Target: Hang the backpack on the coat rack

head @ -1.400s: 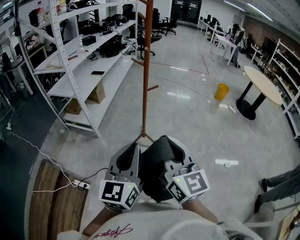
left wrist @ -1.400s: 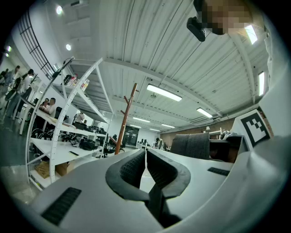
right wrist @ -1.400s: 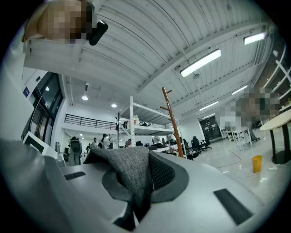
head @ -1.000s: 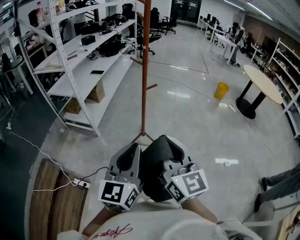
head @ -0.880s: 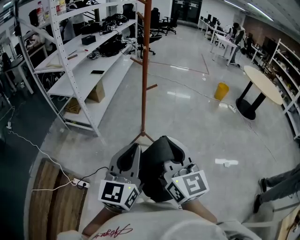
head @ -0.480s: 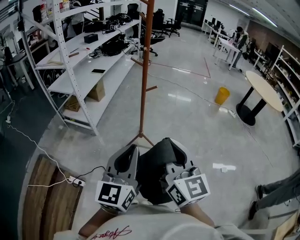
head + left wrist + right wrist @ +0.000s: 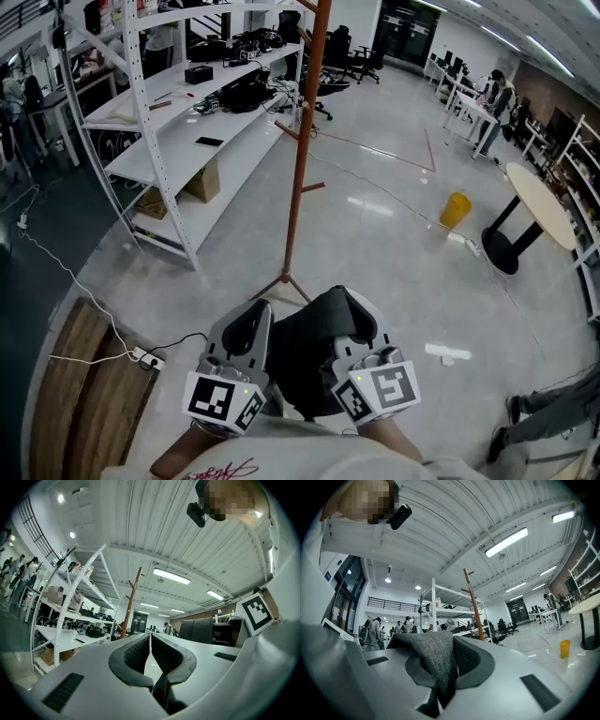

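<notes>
Head view: coat rack (image 7: 302, 169) stands ahead, backpack (image 7: 305, 352) held low short of its base, fabric clamped in the right gripper (image 7: 354, 319), left gripper (image 7: 246, 323) pinched together beside it; best raise it well up before hooking a peg (image 7: 289, 131).

Lab-workshop: gear-laden shelving (image 7: 173, 155), office chairs (image 7: 364, 58), round table (image 7: 539, 192)
</notes>
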Motion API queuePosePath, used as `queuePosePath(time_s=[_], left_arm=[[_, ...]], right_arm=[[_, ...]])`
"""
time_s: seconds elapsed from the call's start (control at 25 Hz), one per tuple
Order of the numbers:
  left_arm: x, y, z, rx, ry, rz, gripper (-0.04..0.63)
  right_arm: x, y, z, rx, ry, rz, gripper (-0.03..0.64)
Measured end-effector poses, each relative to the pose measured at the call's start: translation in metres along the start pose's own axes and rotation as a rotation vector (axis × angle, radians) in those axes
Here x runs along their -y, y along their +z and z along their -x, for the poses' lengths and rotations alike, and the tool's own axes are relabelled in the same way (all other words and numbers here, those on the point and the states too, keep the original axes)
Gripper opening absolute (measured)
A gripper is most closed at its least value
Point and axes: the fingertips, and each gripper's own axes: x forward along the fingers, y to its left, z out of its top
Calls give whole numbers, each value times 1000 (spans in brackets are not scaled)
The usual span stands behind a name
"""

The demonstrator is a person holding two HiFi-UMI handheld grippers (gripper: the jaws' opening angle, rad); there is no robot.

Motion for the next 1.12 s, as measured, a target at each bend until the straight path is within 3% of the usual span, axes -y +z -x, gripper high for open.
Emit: queuePosePath(time_s=[0.4, 1.12], left_arm=[[-36, -1, -55, 19, -16, 5, 25], [-140, 3, -216, -22, -102, -15, 25]], right_arm=[[23, -10, -58, -10, 15, -30, 37], [75, 10, -227, 27, 1, 21, 37]])
